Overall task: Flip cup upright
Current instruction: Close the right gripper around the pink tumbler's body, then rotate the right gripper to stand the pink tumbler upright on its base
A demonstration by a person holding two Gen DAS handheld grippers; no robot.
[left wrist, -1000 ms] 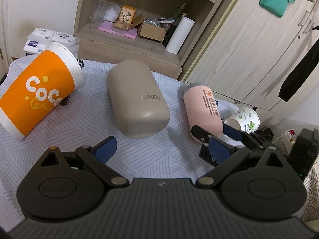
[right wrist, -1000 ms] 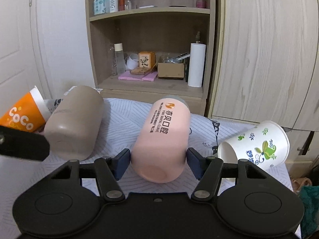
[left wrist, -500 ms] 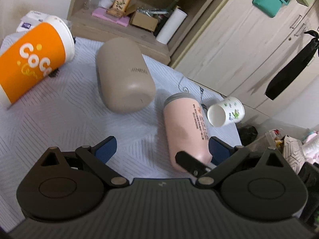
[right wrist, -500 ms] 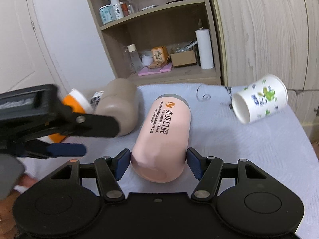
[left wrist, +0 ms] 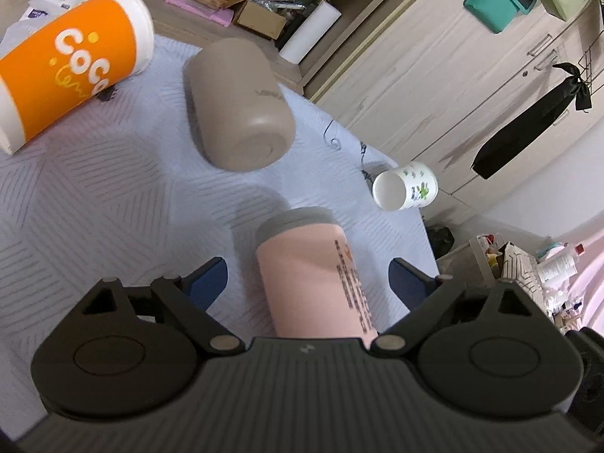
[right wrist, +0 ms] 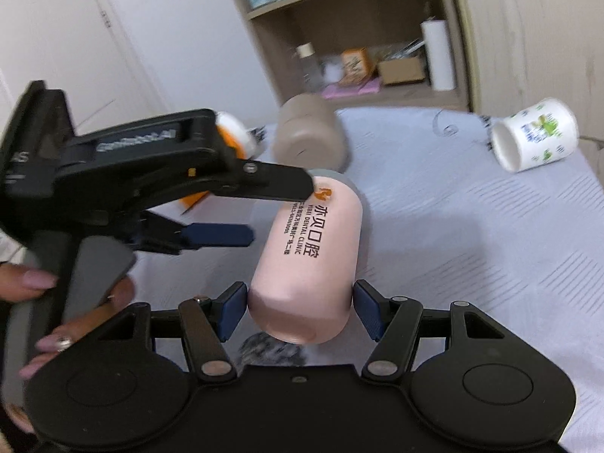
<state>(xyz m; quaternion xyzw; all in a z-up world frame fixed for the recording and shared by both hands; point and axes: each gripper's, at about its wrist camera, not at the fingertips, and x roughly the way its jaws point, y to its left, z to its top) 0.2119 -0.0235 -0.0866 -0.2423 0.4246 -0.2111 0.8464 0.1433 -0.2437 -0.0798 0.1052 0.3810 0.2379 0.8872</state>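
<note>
A pink cup [right wrist: 309, 260] with a grey lid lies tilted, its base end held off the cloth between the blue pads of my right gripper [right wrist: 300, 307], which is shut on it. The grey lid end points away, toward the beige cup. In the left wrist view the pink cup [left wrist: 313, 279] runs between the open fingers of my left gripper [left wrist: 307, 281], which straddles its middle from above without closing. The left gripper also shows in the right wrist view [right wrist: 264, 207], its upper finger over the cup near the lid.
A beige tumbler [left wrist: 238, 105], an orange "CoCo" cup [left wrist: 71, 60] and a white floral paper cup [left wrist: 406, 187] lie on their sides on the pale striped cloth [left wrist: 94, 196]. A shelf unit [right wrist: 351, 37] and wooden cabinets [left wrist: 434, 75] stand behind.
My right gripper has lifted the base end of the pink cup. My left gripper has moved right and now straddles that cup.
</note>
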